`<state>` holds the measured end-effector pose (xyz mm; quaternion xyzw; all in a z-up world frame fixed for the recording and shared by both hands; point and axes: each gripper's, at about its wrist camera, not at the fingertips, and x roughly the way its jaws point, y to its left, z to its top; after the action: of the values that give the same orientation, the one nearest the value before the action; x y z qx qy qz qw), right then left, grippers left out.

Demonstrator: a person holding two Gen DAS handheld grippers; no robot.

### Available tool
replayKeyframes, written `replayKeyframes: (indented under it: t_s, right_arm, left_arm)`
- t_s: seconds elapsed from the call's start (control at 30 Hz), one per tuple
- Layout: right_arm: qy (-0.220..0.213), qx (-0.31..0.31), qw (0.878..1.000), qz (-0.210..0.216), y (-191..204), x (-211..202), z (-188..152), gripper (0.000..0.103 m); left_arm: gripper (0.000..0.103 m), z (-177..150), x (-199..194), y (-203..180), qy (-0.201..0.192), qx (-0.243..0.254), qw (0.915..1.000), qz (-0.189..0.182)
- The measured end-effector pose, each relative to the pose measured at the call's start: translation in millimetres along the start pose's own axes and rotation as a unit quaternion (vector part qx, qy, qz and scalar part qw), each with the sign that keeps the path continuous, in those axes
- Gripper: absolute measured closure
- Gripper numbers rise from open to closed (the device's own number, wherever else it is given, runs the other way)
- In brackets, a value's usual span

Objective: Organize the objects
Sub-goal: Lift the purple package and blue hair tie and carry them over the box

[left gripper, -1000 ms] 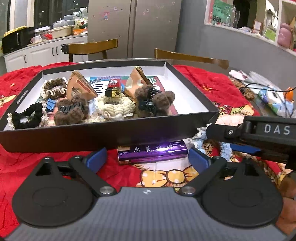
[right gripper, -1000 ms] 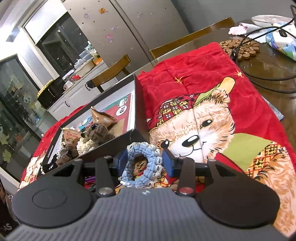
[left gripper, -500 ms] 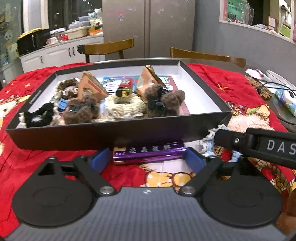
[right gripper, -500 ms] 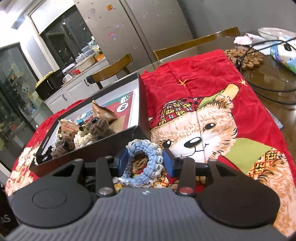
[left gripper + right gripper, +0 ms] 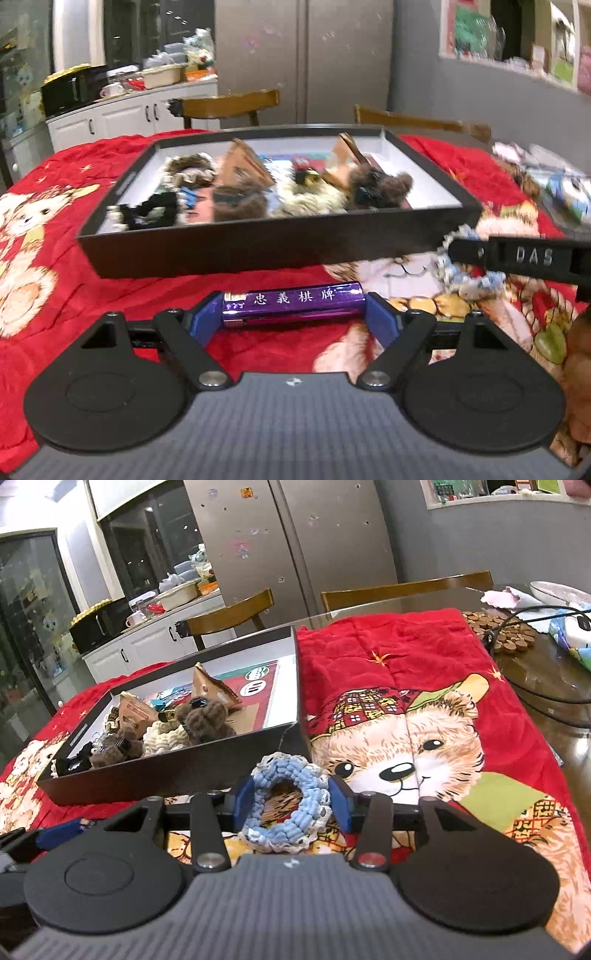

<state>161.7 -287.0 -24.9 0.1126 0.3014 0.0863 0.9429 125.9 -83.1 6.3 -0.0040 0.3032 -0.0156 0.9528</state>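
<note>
Blanket point(image 5: 406, 657), red with a bear print, covers the table under the black box point(image 5: 258, 247), crowded with hair ties and clips. Left gripper point(image 5: 294, 314) clamps the purple card pack point(image 5: 293, 301) endwise, just short of the box's near wall. Right gripper point(image 5: 291, 805) brackets the blue scrunchie point(image 5: 288, 801) by the box corner, jaws just easing apart, pads at its sides.

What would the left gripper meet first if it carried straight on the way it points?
Probably the near wall of the black box, just beyond the purple card pack clamped in the left gripper. Depth is hard to judge.
</note>
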Motion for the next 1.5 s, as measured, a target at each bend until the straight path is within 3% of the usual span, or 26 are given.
replayKeyframes:
  t_s: [0.07, 0.27, 0.57, 0.7, 1.17, 1.5]
  right_arm:
    - [-0.001, -0.020, 1.000, 0.003, 7, -1, -2, 0.036]
    - [0.005, -0.062, 0.998, -0.019, 22, 1, -6, 0.037]
    - [0.003, -0.093, 0.995, -0.029, 30, 1, -9, 0.081]
    - [-0.006, -0.097, 0.995, -0.030, 31, -3, -9, 0.088]
    - [-0.053, -0.072, 0.996, -0.008, 27, -16, -7, 0.089]
    - [-0.093, -0.057, 0.993, 0.044, 27, -31, -4, 0.089]
  left_arm:
    - [0.018, -1, -5, 4, -0.016, -0.017, 0.9997, -0.005]
    - [0.018, 0, -10, 1, -0.019, -0.005, 0.9998, -0.003]
    - [0.018, 2, -4, 4, -0.008, -0.018, 0.9998, -0.006]
    - [0.018, 2, -4, 3, -0.009, -0.017, 0.9998, -0.005]
    - [0.018, 2, -5, 2, -0.010, -0.013, 0.9998, -0.007]
    - [0.018, 4, -4, 3, -0.009, -0.013, 0.9998, -0.008]
